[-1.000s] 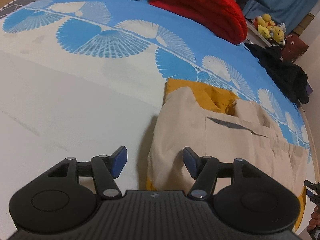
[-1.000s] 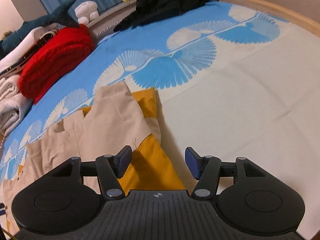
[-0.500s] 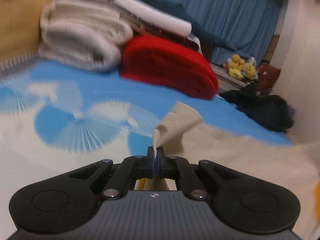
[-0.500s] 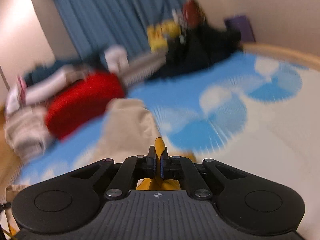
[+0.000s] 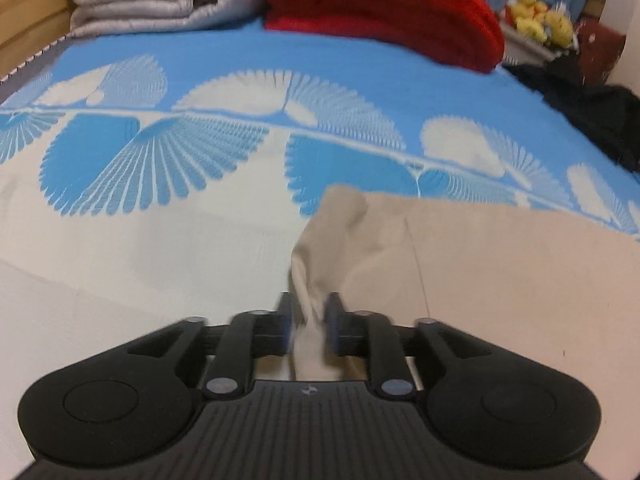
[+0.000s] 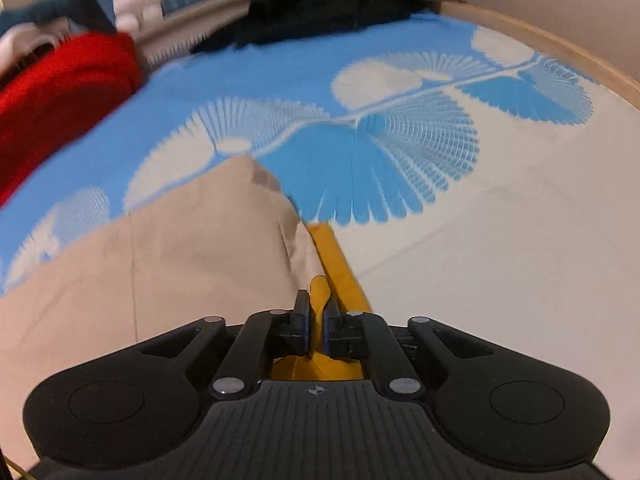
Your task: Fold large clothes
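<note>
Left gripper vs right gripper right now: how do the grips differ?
The left gripper has beige cloth between its fingers; the right gripper has mustard-yellow cloth. The left gripper's jaws stand wider apart, around a thick bunch; the right gripper's are nearly closed on a thin fold. Both hold the same garment low over the blue patterned bedspread.

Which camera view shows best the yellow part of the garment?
The right wrist view: the yellow fabric runs from the right gripper along the beige garment edge. The left wrist view shows only beige cloth, no yellow.
</note>
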Action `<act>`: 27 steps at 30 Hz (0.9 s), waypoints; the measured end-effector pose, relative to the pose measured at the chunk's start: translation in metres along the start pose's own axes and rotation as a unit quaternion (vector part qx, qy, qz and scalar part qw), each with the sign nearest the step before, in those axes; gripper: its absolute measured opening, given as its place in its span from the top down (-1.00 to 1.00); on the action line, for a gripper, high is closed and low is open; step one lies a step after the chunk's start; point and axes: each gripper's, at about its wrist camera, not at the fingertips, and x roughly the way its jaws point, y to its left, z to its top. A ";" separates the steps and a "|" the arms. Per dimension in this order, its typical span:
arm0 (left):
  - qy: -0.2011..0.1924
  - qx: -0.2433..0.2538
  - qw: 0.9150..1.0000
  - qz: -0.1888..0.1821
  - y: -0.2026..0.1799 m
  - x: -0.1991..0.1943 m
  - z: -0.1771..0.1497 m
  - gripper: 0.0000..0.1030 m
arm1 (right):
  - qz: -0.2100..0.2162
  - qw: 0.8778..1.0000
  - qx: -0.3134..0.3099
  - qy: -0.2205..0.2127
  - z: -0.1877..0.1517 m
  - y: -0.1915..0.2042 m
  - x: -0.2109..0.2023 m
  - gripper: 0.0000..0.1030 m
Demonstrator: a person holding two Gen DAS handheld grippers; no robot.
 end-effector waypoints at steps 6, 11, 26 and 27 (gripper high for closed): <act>-0.026 -0.015 0.999 0.025 0.009 -0.093 0.000 -0.05 | 0.018 0.998 0.007 -0.054 0.012 -0.012 -0.079 0.48; -0.015 0.005 0.999 -0.036 -0.002 -0.165 -0.033 -0.04 | 0.060 0.995 0.014 -0.075 -0.003 -0.035 -0.160 0.16; 0.092 -0.063 0.991 -0.071 0.039 -0.126 -0.104 -0.11 | -0.031 0.993 -0.015 0.111 -0.089 -0.076 -0.126 0.09; 0.096 -0.077 0.991 -0.061 0.048 -0.124 -0.103 -0.12 | -0.031 0.994 -0.027 0.100 -0.089 -0.074 -0.129 0.10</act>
